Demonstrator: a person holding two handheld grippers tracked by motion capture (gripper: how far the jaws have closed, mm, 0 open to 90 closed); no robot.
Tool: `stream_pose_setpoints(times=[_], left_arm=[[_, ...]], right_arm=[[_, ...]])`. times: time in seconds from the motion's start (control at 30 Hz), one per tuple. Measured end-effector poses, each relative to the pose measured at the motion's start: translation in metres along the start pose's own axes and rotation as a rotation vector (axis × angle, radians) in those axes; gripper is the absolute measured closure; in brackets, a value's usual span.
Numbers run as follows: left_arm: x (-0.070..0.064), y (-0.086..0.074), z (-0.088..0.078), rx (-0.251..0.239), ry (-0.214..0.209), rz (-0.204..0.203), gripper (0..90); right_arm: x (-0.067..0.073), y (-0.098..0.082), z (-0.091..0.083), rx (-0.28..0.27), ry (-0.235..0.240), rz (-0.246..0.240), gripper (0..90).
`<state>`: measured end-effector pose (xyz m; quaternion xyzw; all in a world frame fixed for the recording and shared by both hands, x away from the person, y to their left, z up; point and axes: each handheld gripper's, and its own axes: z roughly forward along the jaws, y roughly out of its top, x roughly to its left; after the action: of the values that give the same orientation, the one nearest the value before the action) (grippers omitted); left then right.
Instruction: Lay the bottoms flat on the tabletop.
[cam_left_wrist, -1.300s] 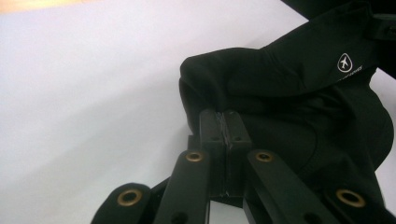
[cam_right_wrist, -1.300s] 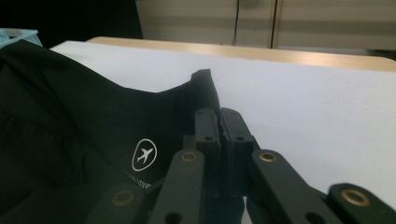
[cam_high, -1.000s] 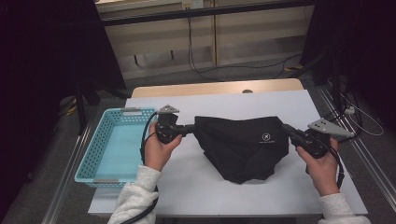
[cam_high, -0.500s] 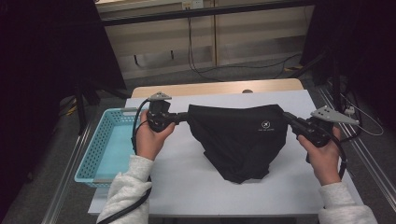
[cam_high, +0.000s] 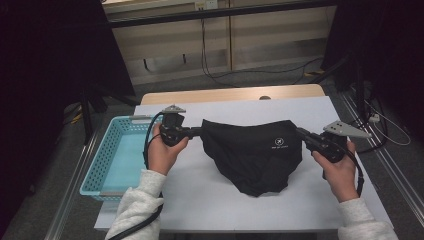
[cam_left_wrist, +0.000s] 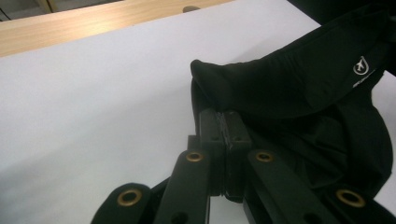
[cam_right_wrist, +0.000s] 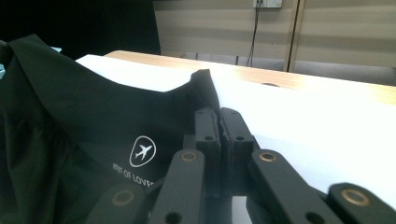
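- Black fabric garment (cam_high: 254, 152) stretched between both grippers above the white table (cam_high: 210, 195), logo side up, lower part sagging onto the table.
- Left gripper (cam_high: 197, 132): pressed together, pinching the garment's left top corner; in the left gripper view (cam_left_wrist: 225, 126), cloth bunched just past the tips.
- Right gripper (cam_high: 301, 134): pressed together on the right top corner; in the right gripper view (cam_right_wrist: 218, 123), edge rising just beyond the tips.
- Compared with a second ago: hands spread farther apart and carried away from the person, top edge now taut instead of slack.
- Meaning, as a judgement: cloth opened out, ready for laying flat or folding.
- Blue basket (cam_high: 107, 165) just outside the left gripper, apart from the cloth.
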<state>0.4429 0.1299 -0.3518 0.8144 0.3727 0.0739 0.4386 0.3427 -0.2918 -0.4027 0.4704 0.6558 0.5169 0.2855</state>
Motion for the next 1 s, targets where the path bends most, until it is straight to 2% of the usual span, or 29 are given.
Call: stream_pose_setpoints(times=[0.1, 0.2, 0.27, 0.3, 0.37, 0.4, 0.43, 0.47, 0.5, 0.53, 0.57, 0.63, 0.67, 0.7, 0.73, 0.8, 0.93, 1.0], left_arm=[[0.007, 0.009, 0.006, 0.004, 0.007, -0.011, 89.6], [0.02, 0.026, 0.015, 0.009, 0.008, -0.037, 89.6], [0.031, 0.048, 0.022, 0.004, 0.036, -0.04, 89.6], [0.035, 0.058, 0.023, 0.002, 0.041, -0.035, 89.6], [0.045, 0.083, 0.029, -0.054, 0.079, -0.034, 89.4], [0.048, 0.093, 0.034, -0.092, 0.093, -0.029, 88.3], [0.052, 0.099, 0.043, -0.106, 0.102, -0.07, 81.7], [0.052, 0.1, 0.049, -0.098, 0.109, -0.091, 55.4], [0.05, 0.098, 0.054, -0.092, 0.114, -0.076, 42.2], [0.047, 0.093, 0.058, -0.085, 0.108, -0.062, 42.0], [0.043, 0.086, 0.062, -0.071, 0.091, -0.046, 40.4], [0.036, 0.07, 0.07, -0.058, 0.075, -0.018, 36.6], [0.034, 0.06, 0.072, -0.05, 0.067, -0.027, 33.3], [0.032, 0.051, 0.074, -0.042, 0.062, -0.032, 30.0], [0.029, 0.042, 0.075, -0.036, 0.057, -0.033, 29.0], [0.022, 0.025, 0.075, -0.025, 0.059, -0.029, 28.2], [0.01, -0.001, 0.069, -0.013, 0.062, -0.019, 23.3], [0.004, -0.012, 0.064, -0.019, 0.065, -0.008, 21.8]], right_arm=[[-0.006, 0.005, 0.005, 0.006, -0.006, 0.011, 86.8], [-0.015, 0.015, 0.016, 0.016, -0.008, 0.023, 86.8], [-0.025, 0.027, 0.033, 0.042, -0.016, 0.043, 87.1], [-0.032, 0.038, 0.048, 0.045, -0.023, 0.058, 87.2], [-0.043, 0.061, 0.071, 0.032, -0.082, 0.067, 86.7], [-0.049, 0.073, 0.085, 0.007, -0.091, 0.108, 85.3], [-0.053, 0.082, 0.096, -0.029, -0.12, 0.144, 79.8], [-0.053, 0.088, 0.108, -0.001, -0.168, 0.125, 65.4], [-0.051, 0.089, 0.113, 0.03, -0.182, 0.133, 57.9], [-0.048, 0.086, 0.116, 0.044, -0.176, 0.164, 56.9], [-0.043, 0.08, 0.117, 0.06, -0.146, 0.145, 57.3], [-0.029, 0.064, 0.113, 0.114, -0.115, 0.054, 53.9], [-0.022, 0.055, 0.11, 0.133, -0.092, 0.031, 48.9], [-0.016, 0.047, 0.105, 0.149, -0.057, 0.031, 48.2], [-0.009, 0.038, 0.099, 0.156, -0.046, 0.013, 47.7], [0.007, 0.023, 0.087, 0.205, -0.027, -0.061, 44.1], [0.031, 0.004, 0.063, 0.223, 0.016, -0.107, 42.7], [0.043, -0.004, 0.054, 0.236, 0.019, -0.127, 40.1]])
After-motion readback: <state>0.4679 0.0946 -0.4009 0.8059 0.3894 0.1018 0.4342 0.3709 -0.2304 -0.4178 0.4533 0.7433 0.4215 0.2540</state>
